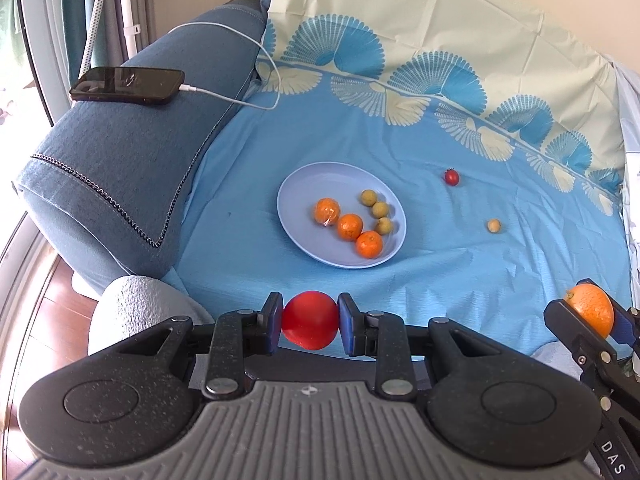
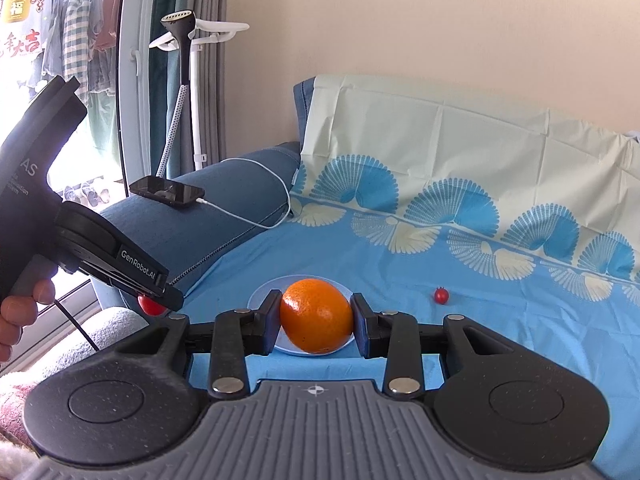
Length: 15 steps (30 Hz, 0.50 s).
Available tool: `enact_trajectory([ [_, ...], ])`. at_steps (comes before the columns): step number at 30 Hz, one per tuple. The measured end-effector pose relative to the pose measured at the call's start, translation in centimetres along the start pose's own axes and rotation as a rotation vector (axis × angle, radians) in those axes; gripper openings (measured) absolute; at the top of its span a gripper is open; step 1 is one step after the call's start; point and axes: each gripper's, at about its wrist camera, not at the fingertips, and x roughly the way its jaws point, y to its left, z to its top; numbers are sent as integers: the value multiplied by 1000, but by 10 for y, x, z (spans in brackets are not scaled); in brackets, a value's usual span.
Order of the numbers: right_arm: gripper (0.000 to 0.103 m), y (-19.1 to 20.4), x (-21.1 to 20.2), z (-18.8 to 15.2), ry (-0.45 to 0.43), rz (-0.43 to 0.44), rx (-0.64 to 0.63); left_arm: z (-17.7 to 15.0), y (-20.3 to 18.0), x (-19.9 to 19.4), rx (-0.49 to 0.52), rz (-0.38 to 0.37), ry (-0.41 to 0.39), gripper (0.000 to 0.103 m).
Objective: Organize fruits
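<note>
Blue sofa cloth (image 1: 280, 152) bears a plate (image 1: 296, 236); left hand-held gripper (image 1: 310, 322) clamps a tomato (image 1: 310, 320), right hand-held gripper (image 2: 316, 316) an orange (image 2: 316, 316).

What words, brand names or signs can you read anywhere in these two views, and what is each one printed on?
"GenRobot.AI": on the left gripper's side label.
"AS": on the left gripper's handle body; the start is cut off, and the smaller lines beneath are too blurred to read.
"DAS": on the right gripper's body at the picture's lower edge.
Red and gold decorations by the window bear Chinese characters, too blurred to quote.
</note>
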Motion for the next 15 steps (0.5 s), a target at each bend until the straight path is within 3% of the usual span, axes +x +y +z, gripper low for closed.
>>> enact_trajectory([
  [15, 38, -1, 27, 1, 67, -6, -2, 17, 3, 22, -15, 0, 19, 32],
])
